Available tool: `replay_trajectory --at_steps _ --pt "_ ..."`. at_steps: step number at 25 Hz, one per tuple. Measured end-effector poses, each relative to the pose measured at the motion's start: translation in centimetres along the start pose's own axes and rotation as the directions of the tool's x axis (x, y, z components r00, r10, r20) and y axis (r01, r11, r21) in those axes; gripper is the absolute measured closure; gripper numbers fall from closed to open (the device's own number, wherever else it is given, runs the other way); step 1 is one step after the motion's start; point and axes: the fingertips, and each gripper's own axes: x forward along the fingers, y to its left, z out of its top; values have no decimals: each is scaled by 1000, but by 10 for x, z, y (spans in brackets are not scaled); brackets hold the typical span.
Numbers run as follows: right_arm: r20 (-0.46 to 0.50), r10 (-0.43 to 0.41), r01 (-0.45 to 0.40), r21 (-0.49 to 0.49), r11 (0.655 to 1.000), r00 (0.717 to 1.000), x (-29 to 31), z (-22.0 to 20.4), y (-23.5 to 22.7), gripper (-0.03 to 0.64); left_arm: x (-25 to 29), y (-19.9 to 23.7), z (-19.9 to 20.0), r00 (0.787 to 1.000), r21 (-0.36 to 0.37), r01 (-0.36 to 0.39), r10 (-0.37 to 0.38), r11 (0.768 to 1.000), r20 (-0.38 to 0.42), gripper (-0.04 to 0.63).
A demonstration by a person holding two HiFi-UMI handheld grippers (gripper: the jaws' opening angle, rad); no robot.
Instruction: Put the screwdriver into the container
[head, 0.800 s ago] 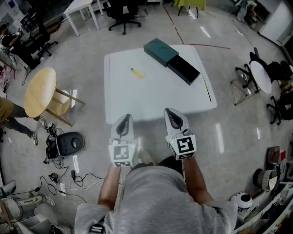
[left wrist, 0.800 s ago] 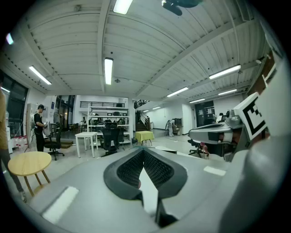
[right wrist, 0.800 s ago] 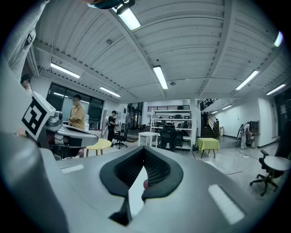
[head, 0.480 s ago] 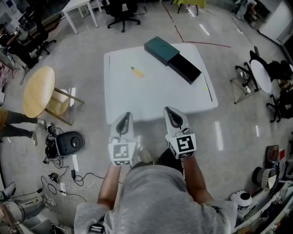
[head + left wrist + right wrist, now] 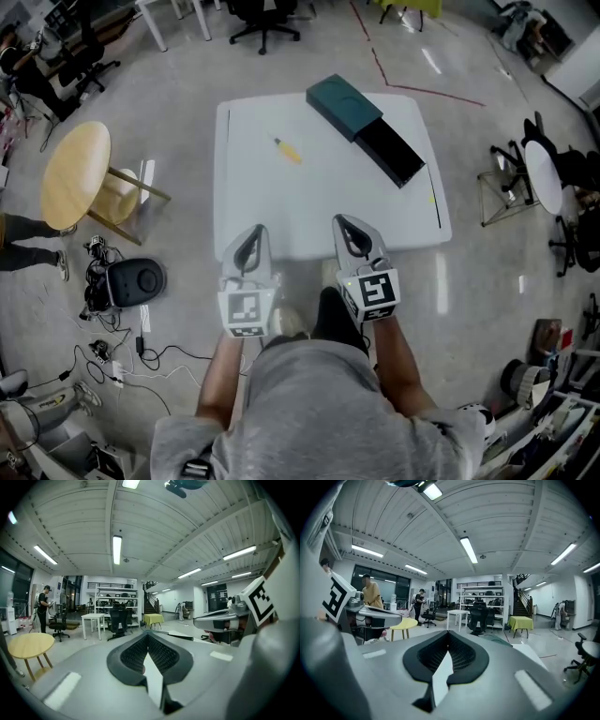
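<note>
A small yellow-handled screwdriver [image 5: 288, 152] lies on the white table [image 5: 319, 197], toward its far left. The container [image 5: 367, 129] is a dark teal box with a black drawer pulled out, lying at the table's far right. My left gripper [image 5: 250, 236] and right gripper [image 5: 348, 228] hover side by side at the table's near edge, well short of both objects. Both are shut with nothing between the jaws. In the left gripper view the left gripper [image 5: 148, 637] points level across the room, as does the right gripper [image 5: 448, 635] in the right gripper view.
A round wooden stool [image 5: 77, 178] stands left of the table. Cables and a black device [image 5: 136, 280] lie on the floor at the left. Office chairs [image 5: 265, 16] and white tables stand behind. Dark chairs [image 5: 553, 178] crowd the right side.
The head view has shifted slightly, so the table sits a little lower and nearer. Both grippers keep their places and stay shut.
</note>
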Motion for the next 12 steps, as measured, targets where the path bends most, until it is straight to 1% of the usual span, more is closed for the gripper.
replay_trajectory --at_steps 6,9,12 --pt "-39 86 -86 -6 996 996 69 -4 -26 614 54 24 -8 997 -34 -73 72 997 -31 583" --pt "-69 140 -141 -13 990 988 105 -10 -38 614 81 36 -15 992 -55 -119 116 991 -56 583" --pt "-107 189 -191 -11 982 976 138 -20 -47 614 107 43 -25 986 -76 -148 142 986 -84 583"
